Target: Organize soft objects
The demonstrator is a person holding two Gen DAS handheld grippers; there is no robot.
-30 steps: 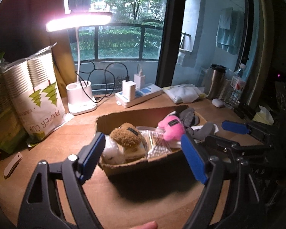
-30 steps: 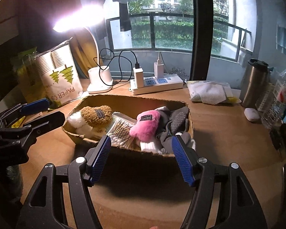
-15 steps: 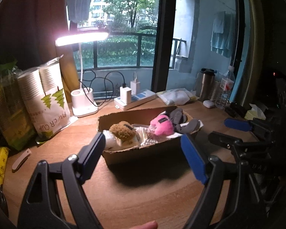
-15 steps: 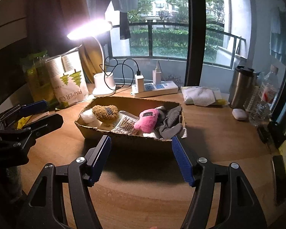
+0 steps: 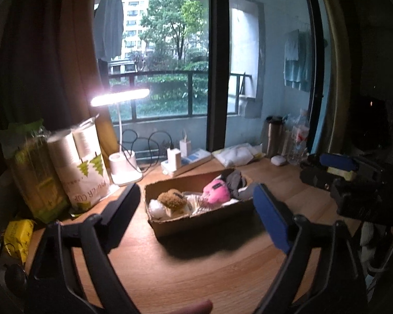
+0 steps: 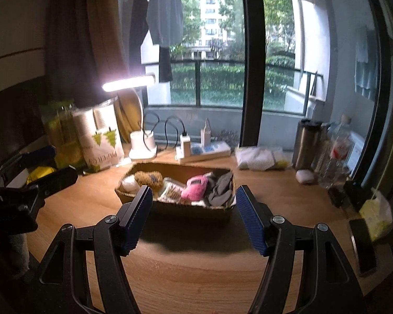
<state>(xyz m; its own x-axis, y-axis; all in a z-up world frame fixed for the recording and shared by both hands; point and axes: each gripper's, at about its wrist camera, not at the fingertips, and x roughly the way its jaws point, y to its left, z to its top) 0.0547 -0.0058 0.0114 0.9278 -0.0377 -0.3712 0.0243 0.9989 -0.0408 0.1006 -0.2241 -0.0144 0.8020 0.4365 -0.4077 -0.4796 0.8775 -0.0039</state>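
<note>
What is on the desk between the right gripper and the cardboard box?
Nothing: the right wrist view shows only bare desk between right gripper and cardboard box.

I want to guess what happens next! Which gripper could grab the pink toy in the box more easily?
Probably the right gripper. In its view the pink toy sits almost straight ahead between its open, empty fingers. For the left gripper, also open and empty, the toy lies toward the far right end of the box.
</note>
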